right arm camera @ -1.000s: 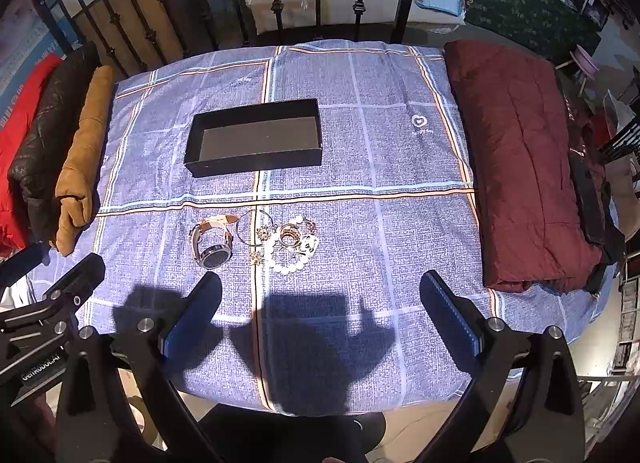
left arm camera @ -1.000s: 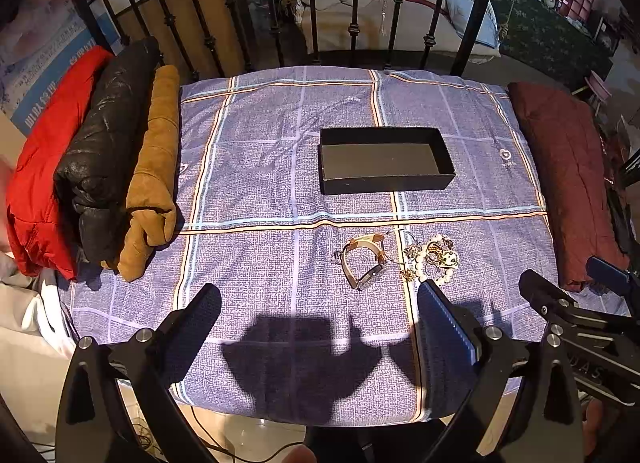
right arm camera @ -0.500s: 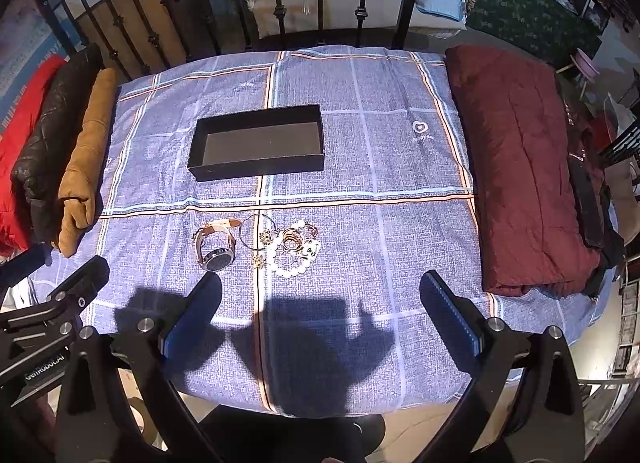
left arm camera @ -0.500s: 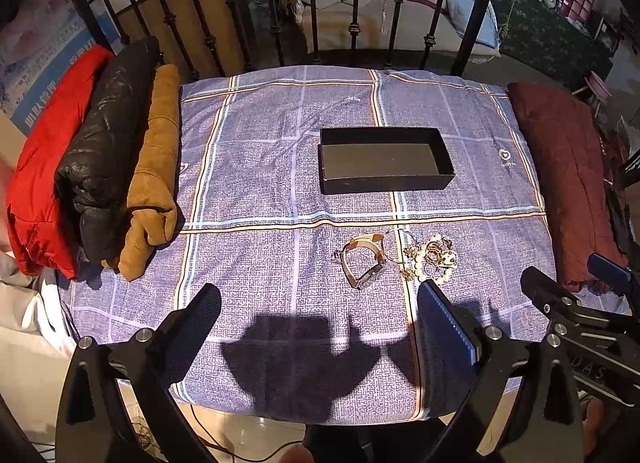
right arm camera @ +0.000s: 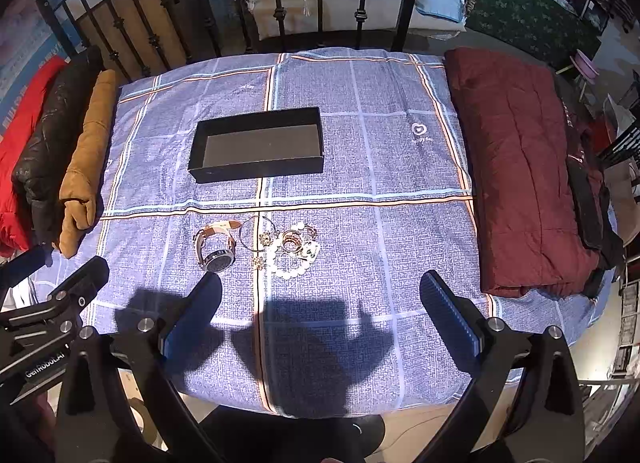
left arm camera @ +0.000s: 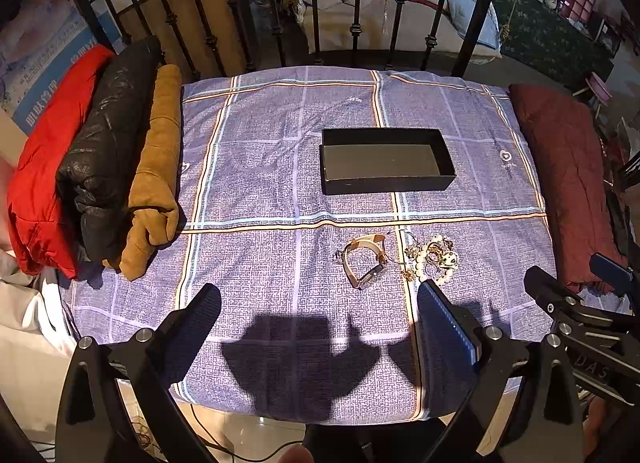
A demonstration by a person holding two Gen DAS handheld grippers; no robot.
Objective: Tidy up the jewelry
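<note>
Jewelry lies in a small heap on my blue checked bedspread, on the near side of the black box, between that box and both of my grippers. The box sits open and bare inside, well apart from the heap. Nearest the box's left end is a watch with a pale strap; just beside it, to the right, a thin bangle touches a tangle of white beads and rings.

My left gripper hangs above the near edge of the bedspread with its fingers spread wide and nothing between them; the beads sit just beyond its right fingertip. My right gripper is likewise spread wide and holding nothing, the watch just past its left fingertip.

Left of the box lie folded jackets in red, black and tan; right of it, a dark red quilt.
</note>
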